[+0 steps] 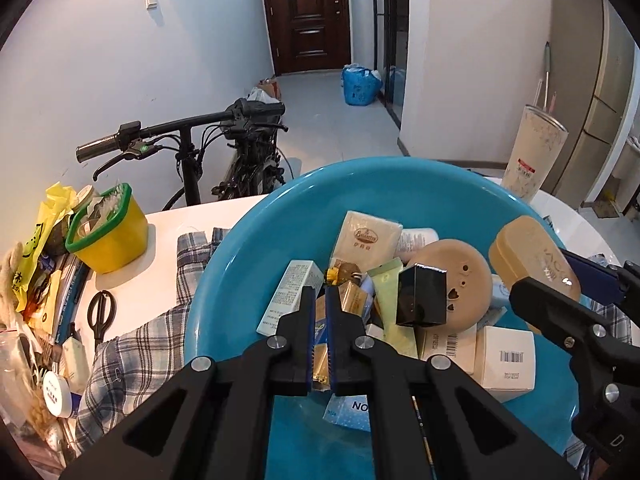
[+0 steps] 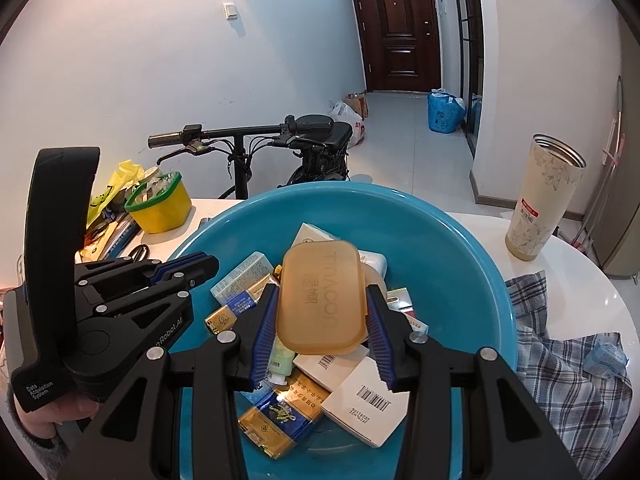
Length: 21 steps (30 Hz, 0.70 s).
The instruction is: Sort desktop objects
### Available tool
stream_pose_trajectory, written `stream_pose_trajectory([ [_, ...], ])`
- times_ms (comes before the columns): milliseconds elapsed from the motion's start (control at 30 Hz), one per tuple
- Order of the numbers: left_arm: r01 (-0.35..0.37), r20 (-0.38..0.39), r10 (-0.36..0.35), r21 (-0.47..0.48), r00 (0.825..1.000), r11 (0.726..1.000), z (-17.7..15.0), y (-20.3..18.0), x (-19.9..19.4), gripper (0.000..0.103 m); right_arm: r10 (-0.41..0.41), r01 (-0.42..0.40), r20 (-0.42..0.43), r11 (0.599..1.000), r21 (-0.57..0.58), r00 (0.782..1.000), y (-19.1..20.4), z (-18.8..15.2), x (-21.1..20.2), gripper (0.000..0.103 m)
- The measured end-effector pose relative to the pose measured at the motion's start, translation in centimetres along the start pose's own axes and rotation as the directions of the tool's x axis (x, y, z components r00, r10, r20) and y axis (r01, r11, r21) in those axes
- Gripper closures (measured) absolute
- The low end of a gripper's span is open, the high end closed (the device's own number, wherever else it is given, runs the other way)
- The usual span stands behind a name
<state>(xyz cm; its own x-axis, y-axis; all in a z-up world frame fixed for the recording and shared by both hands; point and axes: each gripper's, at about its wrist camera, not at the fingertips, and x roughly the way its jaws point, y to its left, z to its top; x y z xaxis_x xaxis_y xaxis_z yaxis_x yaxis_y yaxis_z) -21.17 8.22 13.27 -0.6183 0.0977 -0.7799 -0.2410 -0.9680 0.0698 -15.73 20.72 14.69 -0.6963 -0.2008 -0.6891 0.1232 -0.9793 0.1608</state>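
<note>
Fingers of the right gripper [image 2: 322,320] clamp the amber soap case [image 2: 322,298] above the blue basin [image 2: 472,248] on the white counter [image 2: 580,280]. The left gripper [image 1: 319,300] hangs over the basin's boxes, fingers closed, seemingly holding nothing.

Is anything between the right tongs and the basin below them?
Only their own load: the right tongs are shut on an amber case above the basin. Under it lie boxes and a tube, nothing else.
</note>
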Motion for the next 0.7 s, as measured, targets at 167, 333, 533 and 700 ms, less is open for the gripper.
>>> stream_pose_trajectory([
  [167, 0.011, 0.005, -0.011, -0.015, 1.0, 1.0, 0.1, 0.3, 0.0, 0.097, -0.002, 0.002, -0.001, 1.0, 0.0, 1.0, 0.0, 0.0, 0.0, 0.062],
  [333, 0.043, 0.016, -0.042, -0.03, 0.999, 0.999, 0.0, 0.5, -0.3, 0.047, -0.009, 0.009, 0.003, 1.0, -0.005, 1.0, 0.0, 0.0, -0.1, 0.062],
  [533, 0.012, 0.133, -0.01, -0.015, 0.991, 1.0, 0.2, 0.6, -2.7, 0.018, -0.009, 0.009, 0.008, 1.0, -0.01, 1.0, 0.0, 0.0, -0.3, 0.062],
  [700, 0.014, 0.13, -0.009, -0.035, 0.992, 0.999, 0.5, 1.4, -2.9, 0.018, -0.012, 0.012, 0.009, 1.0, -0.008, 1.0, -0.1, 0.0, -0.4, 0.062],
])
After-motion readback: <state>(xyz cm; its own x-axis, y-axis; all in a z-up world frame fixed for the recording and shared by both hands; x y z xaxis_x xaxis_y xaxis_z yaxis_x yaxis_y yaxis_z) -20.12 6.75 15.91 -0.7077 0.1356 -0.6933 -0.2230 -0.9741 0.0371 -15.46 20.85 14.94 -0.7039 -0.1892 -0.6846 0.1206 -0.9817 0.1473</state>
